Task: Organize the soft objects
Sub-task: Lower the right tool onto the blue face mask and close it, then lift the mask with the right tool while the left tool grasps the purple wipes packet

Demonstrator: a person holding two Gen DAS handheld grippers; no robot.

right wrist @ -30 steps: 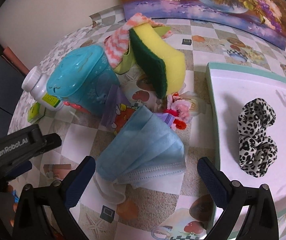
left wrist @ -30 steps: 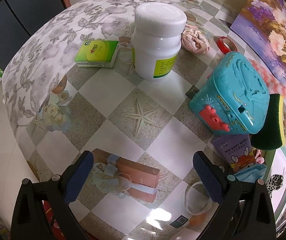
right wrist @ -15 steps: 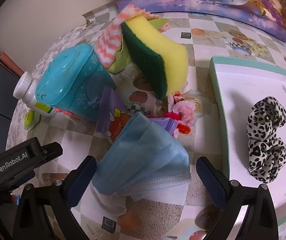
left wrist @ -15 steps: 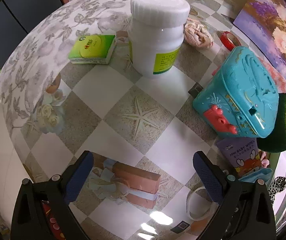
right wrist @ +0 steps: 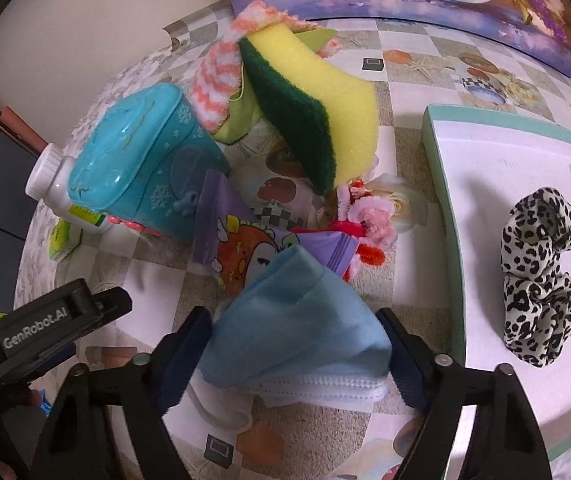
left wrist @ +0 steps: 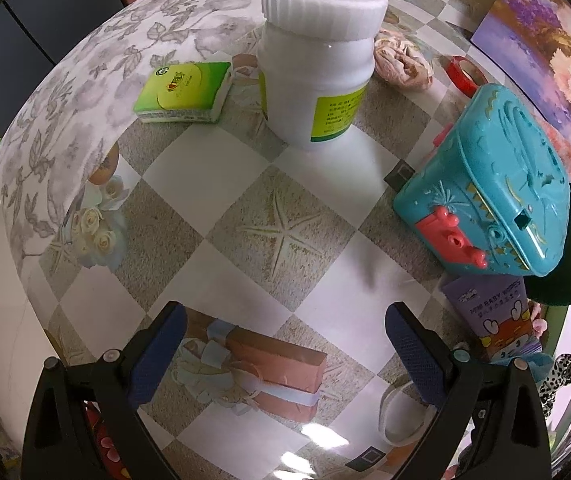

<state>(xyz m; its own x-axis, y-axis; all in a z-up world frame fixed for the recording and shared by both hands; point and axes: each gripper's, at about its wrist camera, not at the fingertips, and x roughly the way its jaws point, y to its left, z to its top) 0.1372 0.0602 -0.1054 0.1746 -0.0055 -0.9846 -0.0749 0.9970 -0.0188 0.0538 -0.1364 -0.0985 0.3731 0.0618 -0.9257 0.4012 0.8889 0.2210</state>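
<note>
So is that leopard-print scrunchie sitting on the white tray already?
Yes, the leopard-print scrunchie lies on the white tray, apart from the pile beside it.

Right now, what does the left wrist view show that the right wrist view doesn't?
Left wrist only: pink scrunchie, red tape roll, the open left gripper over bare tablecloth.
Right wrist only: right gripper closing around the blue face mask, pink pipe-cleaner toy.
Both: teal box, white bottle, sponge, wipes pack, leopard scrunchie.

Scrunchie (right wrist: 539, 280) in tray (right wrist: 443, 168), sponge (right wrist: 317, 108) left
</note>
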